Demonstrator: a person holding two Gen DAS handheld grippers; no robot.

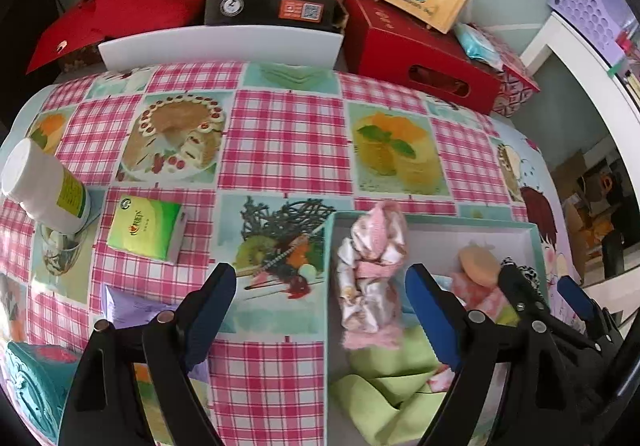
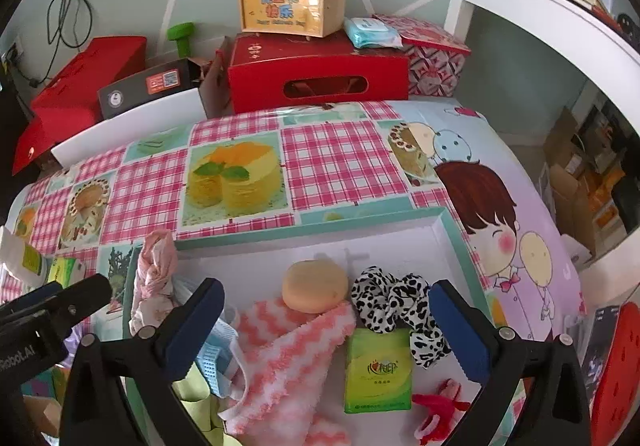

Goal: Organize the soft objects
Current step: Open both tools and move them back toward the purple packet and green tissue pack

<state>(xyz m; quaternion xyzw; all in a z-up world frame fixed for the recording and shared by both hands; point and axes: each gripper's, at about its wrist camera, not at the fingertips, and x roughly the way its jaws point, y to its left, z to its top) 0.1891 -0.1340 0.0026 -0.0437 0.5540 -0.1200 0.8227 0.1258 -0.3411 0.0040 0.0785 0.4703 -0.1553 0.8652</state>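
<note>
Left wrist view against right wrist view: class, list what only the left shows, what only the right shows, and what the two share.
Only the left wrist view shows the purple packet and the teal tin on the tablecloth.

Only the right wrist view shows the tissue pack inside the tray, the red hair tie and the blue mesh piece.

Both show the tray, the knotted pink cloth, the round orange sponge, the spotted scrunchie, the white bottle and the tissue pack on the tablecloth.
</note>
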